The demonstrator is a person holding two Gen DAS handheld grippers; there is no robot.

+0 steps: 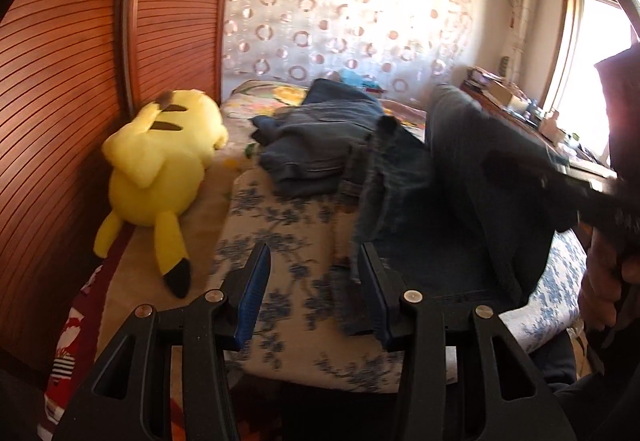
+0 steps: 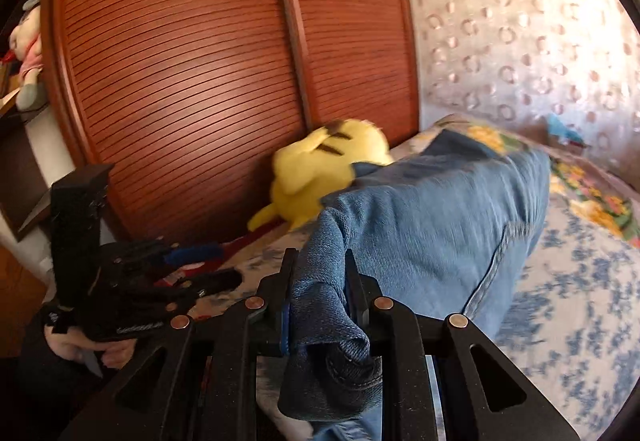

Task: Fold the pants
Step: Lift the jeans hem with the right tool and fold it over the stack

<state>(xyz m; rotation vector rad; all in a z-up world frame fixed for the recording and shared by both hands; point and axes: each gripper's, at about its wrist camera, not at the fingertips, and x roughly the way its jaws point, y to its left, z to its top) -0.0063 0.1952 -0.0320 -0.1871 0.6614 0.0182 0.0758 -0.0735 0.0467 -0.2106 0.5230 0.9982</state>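
Note:
A pair of blue jeans [image 1: 436, 201] hangs over the bed's near part, lifted at one end. My right gripper [image 2: 318, 265] is shut on a bunched edge of the jeans [image 2: 432, 225] and holds them up off the floral bedspread [image 2: 568, 301]. My left gripper [image 1: 314, 261] is open and empty, its jaws wide apart, just left of the hanging denim. The left gripper also shows in the right wrist view [image 2: 192, 269], open, to the left. The right gripper shows blurred at the right of the left wrist view [image 1: 560, 181].
A stack of folded jeans [image 1: 316, 137] lies further back on the bed. A yellow plush toy [image 1: 160, 169] lies at the bed's left side against the wooden slatted wardrobe doors [image 1: 80, 81]. A cluttered desk [image 1: 520, 101] stands at the right by the window.

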